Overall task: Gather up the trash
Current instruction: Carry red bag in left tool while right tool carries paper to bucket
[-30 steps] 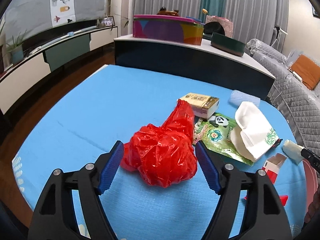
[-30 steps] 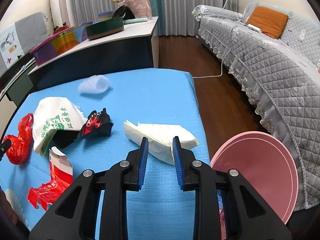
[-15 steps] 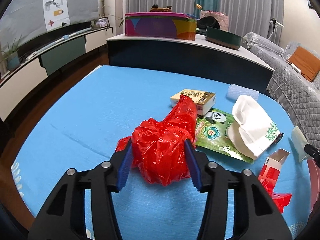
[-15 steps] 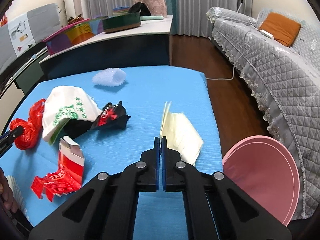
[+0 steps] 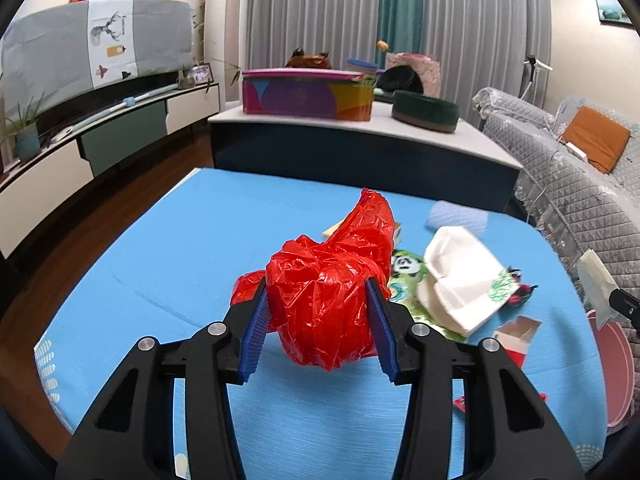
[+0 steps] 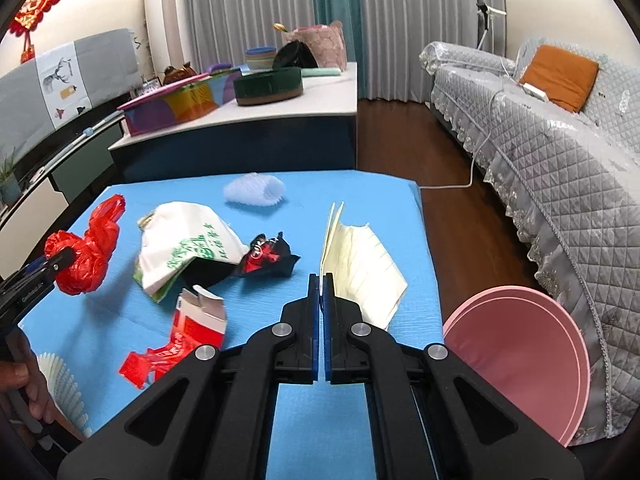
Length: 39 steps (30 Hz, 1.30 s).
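My left gripper (image 5: 316, 304) is shut on a crumpled red plastic bag (image 5: 328, 280) and holds it above the blue table (image 5: 180, 248); the bag also shows in the right wrist view (image 6: 86, 252). My right gripper (image 6: 322, 284) is shut on a pale yellow lined paper (image 6: 356, 264), lifted off the table near its right edge. On the table lie a white bag with green print (image 6: 188, 240), a black and red wrapper (image 6: 268, 258), a torn red carton (image 6: 192, 328) and a green panda packet (image 5: 404, 268).
A pink bin (image 6: 520, 356) stands on the floor at the table's right side. A pale blue foam net (image 6: 254, 192) lies at the far edge. A dark counter (image 6: 248, 136) with boxes is behind. A grey sofa (image 6: 560, 152) is on the right.
The left gripper closed on the red bag and lifted it. The right gripper closed on the yellow paper and raised it off the table.
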Tool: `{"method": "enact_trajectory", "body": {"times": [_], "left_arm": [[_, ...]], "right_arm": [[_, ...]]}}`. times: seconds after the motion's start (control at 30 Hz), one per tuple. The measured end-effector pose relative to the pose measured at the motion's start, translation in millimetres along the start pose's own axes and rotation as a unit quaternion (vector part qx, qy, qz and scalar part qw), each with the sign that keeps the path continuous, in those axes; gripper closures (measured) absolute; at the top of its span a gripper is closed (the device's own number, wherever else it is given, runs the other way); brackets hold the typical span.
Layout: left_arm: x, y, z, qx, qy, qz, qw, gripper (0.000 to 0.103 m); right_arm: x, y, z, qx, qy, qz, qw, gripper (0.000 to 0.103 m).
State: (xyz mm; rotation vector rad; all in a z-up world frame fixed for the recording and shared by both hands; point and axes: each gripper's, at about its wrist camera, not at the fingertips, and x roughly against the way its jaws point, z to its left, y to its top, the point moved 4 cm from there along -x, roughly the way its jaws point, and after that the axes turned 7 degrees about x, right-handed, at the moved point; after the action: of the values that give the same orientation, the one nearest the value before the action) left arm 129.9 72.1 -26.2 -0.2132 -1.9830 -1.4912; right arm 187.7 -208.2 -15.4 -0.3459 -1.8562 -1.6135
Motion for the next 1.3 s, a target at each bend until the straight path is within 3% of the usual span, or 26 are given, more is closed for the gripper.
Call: {"method": "enact_trajectory", "body": {"times": [0.5, 1.3], "left_arm": [[30.7, 2.9, -31.7, -0.024, -0.056, -0.021, 0.9979, 0.057], [49.7, -9.3, -101.9, -0.079, -0.146, -0.021, 0.986, 0.057]], "right_arm": [[34.9, -3.1, -8.9, -0.01, -0.023, -0.023, 0.999, 0.101], [58.4, -18.3, -51.9, -0.04, -0.067, -0.024, 0.997, 0.101]]}}
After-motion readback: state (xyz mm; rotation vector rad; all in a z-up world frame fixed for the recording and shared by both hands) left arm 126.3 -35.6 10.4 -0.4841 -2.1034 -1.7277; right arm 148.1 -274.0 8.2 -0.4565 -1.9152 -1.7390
